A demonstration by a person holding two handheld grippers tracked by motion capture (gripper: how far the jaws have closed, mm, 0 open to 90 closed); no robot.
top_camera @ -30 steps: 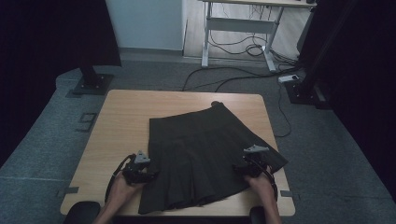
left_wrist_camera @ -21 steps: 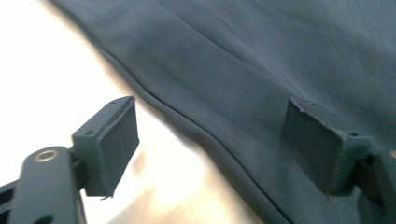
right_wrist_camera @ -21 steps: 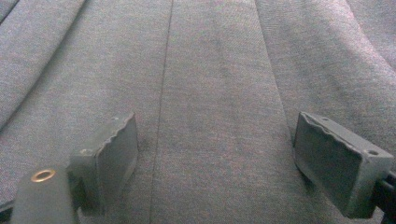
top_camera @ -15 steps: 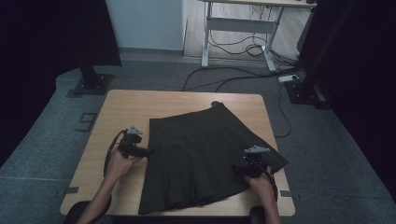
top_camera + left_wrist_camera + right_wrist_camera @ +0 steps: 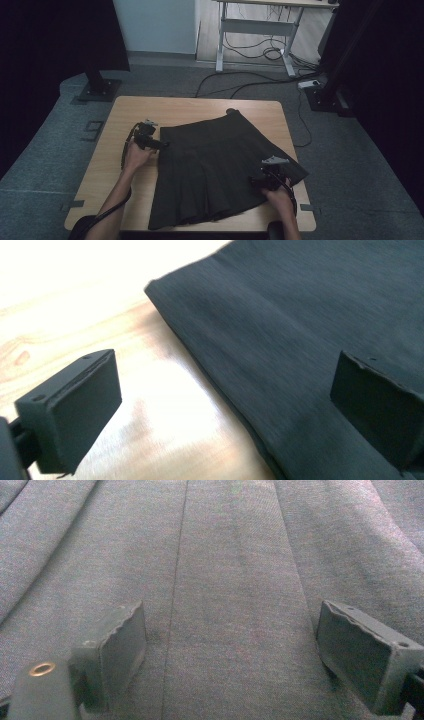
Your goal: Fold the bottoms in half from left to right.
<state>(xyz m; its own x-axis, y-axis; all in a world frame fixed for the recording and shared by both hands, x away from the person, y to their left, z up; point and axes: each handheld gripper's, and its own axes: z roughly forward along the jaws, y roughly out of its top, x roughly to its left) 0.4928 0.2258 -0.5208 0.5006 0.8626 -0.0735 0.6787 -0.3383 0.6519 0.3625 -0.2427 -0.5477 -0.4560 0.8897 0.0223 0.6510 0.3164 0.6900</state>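
A dark pleated skirt (image 5: 220, 160) lies flat on the wooden table (image 5: 200, 107), waistband at the far side. My left gripper (image 5: 161, 145) sits at the skirt's far-left corner. Its jaws have just been opening. In the left gripper view, the gripper (image 5: 225, 375) straddles the skirt's side edge (image 5: 280, 340), one jaw over bare wood (image 5: 150, 405) and one over cloth, pressing on nothing. My right gripper (image 5: 254, 182) rests over the skirt's near-right part. In its own view the right gripper (image 5: 230, 630) is open above the pleated cloth (image 5: 225, 555).
Bare wood runs along the table's left side and far edge. Beyond the table are a white desk frame (image 5: 255, 30), cables on the floor (image 5: 260, 82), a black stand base (image 5: 97, 90) at the left and another (image 5: 325, 97) at the right.
My left gripper has moved away from the person along the skirt's left edge, from the near part to the far-left corner. The right gripper has stayed put.
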